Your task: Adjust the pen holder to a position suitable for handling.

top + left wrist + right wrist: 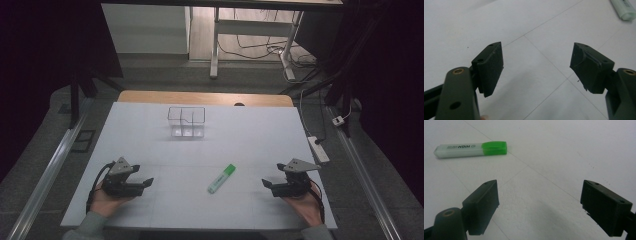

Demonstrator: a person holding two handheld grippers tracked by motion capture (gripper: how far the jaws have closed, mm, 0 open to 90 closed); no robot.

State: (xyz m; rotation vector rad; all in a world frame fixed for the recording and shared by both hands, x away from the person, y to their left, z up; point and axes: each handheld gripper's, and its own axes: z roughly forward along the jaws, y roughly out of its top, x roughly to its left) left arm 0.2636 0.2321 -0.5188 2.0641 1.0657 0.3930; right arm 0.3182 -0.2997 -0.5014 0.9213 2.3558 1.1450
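Count on the worktop (150,130): one green-capped highlighter (221,178); one clear plastic organiser box (186,121), divided into compartments, exact number unclear. Two claws, one per hand: left claw (145,182), right claw (267,184). Two hands (107,200). On the floor beyond: one white power strip (318,149).

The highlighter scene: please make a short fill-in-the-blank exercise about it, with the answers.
1. The highlighter has a cap of ____ colour.
2. The highlighter lies ____ the left tongs and the right tongs.
3. The clear organizer holds ____ items.
4. Both tongs are ____.

Answers: green; between; no; open
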